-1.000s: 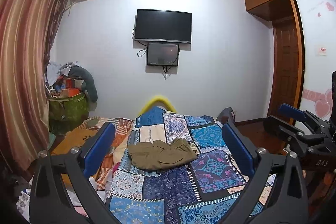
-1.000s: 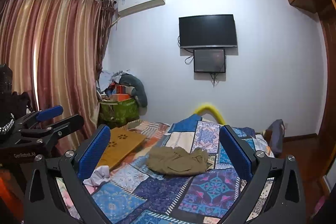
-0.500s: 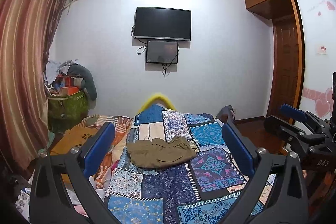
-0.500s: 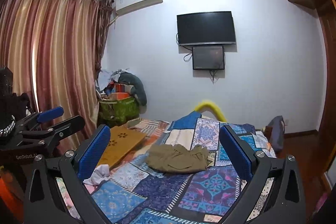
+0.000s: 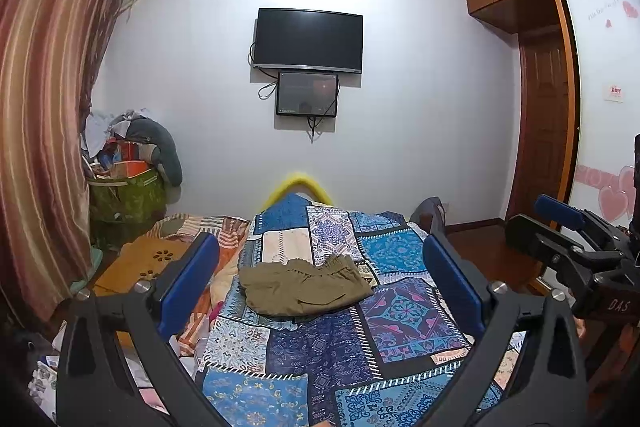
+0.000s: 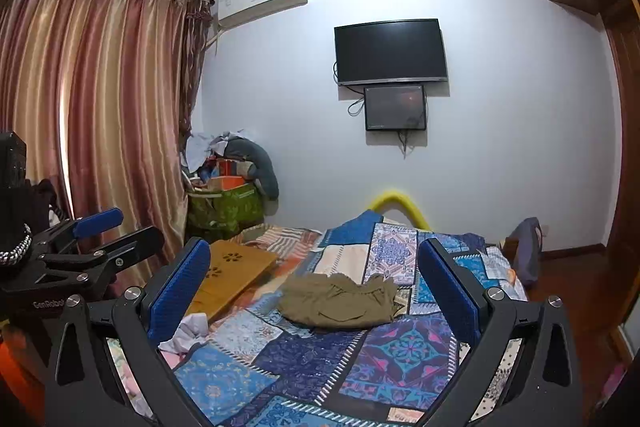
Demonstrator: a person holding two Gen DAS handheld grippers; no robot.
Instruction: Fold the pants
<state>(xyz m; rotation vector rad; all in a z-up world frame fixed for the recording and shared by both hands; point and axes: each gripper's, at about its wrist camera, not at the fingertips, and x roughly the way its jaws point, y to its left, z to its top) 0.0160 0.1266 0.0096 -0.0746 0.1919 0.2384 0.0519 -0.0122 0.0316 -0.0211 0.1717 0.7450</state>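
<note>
We hold both grippers above the near end of the bed [image 5: 320, 359], each with its blue pads spread wide apart and nothing between them: the left gripper [image 5: 320, 275] and the right gripper [image 6: 314, 275]. The pants [image 5: 304, 287], olive and crumpled in a loose heap, lie on the patchwork quilt [image 6: 404, 351] near the middle of the bed, well apart from both tools. On the far wall hangs a TV [image 5: 309, 41], and curtains [image 6: 92, 107] hang to the left.
</note>
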